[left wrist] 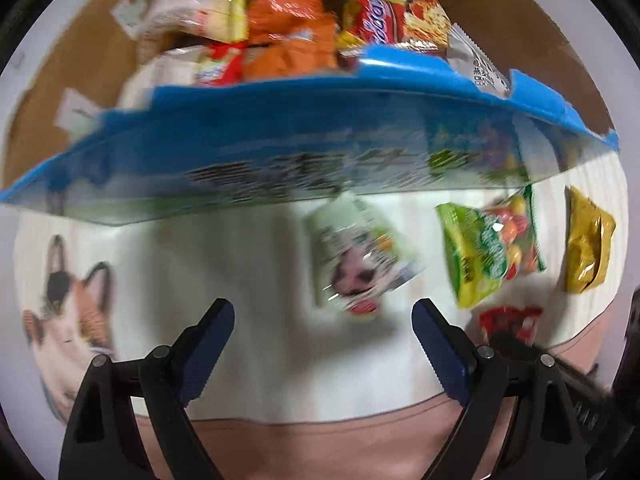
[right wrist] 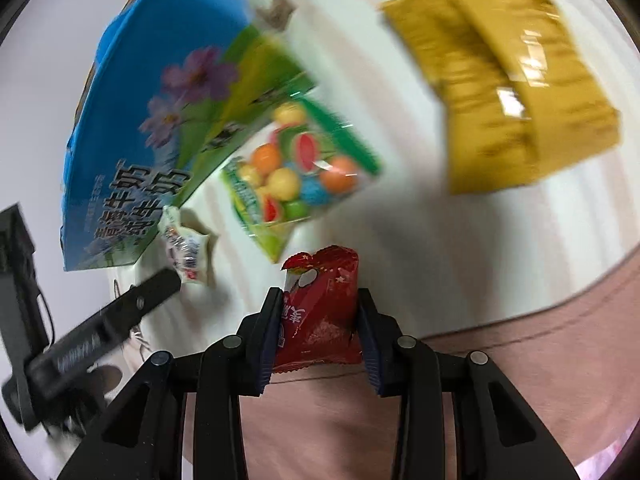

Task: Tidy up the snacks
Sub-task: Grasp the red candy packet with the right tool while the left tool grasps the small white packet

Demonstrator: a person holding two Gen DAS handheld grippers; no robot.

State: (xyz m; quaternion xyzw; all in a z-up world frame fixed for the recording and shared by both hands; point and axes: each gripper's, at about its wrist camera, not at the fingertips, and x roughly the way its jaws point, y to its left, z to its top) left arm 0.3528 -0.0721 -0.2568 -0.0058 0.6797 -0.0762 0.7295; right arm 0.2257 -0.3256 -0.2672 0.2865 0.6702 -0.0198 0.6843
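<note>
**A:** What takes up most of the scene?

**B:** A pale surface (left wrist: pixel 248 248) with a cat picture printed at its left end. At the far side stands an open cardboard box (left wrist: pixel 68 92) packed with snack packets in orange, red, yellow and white. A big blue carton (left wrist: pixel 280 148) leans across the near rim of that box; the right wrist view shows purple flowers printed on it.

**A:** And the loose snacks?

**B:** Going down in size: a mustard-yellow bag (right wrist: pixel 508 80) lies far right, well apart from the rest. A green bag of coloured fruit candies (right wrist: pixel 296 172) lies just beside the blue carton, with one corner seeming to tuck under it. A small white packet with a cow print (left wrist: pixel 356 260) lies near the middle of the surface. Smallest is a red packet (right wrist: pixel 320 312) at the near edge.

**A:** What are the fingers doing?

**B:** The right gripper (right wrist: pixel 318 320) has its fingers closed snugly against both sides of the red packet, which stands between them. The left gripper (left wrist: pixel 322 320) hangs over the surface with its fingers spread wide and nothing between them; the cow-print packet lies just beyond their tips. The picture is blurred, so I cannot tell whether the red packet touches the surface
</note>
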